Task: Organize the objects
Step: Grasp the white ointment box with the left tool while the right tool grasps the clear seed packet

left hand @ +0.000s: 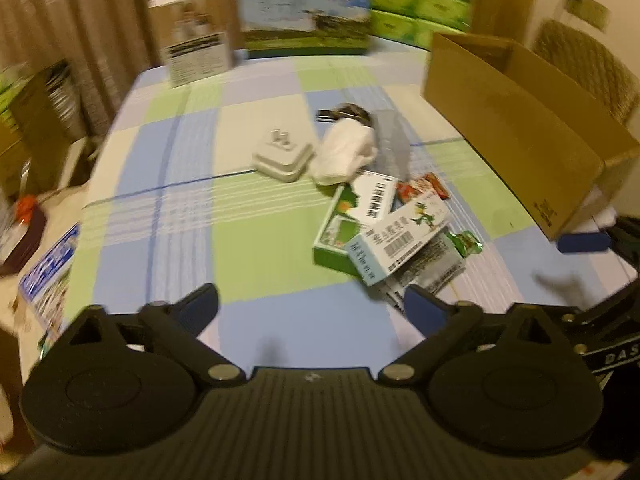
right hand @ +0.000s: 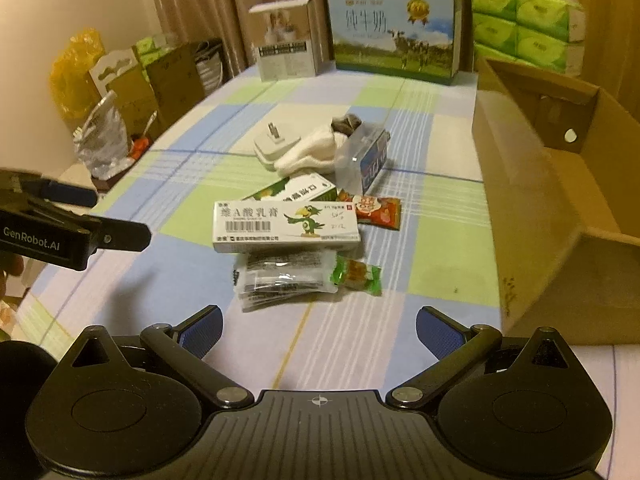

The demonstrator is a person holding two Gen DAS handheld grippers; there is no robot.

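Note:
A pile of small items lies mid-table: a white ointment box with a green parrot, a green medicine box under it, a clear sachet pack, a green candy, a red snack packet, a white sock, a white charger and a clear blue-labelled box. An open cardboard box stands at the right. My left gripper is open and empty near the pile. My right gripper is open and empty before the sachets.
A milk carton case, a brown-white box and green tissue packs line the far edge. Bags and boxes stand left of the table. The left gripper's body shows at the left in the right wrist view.

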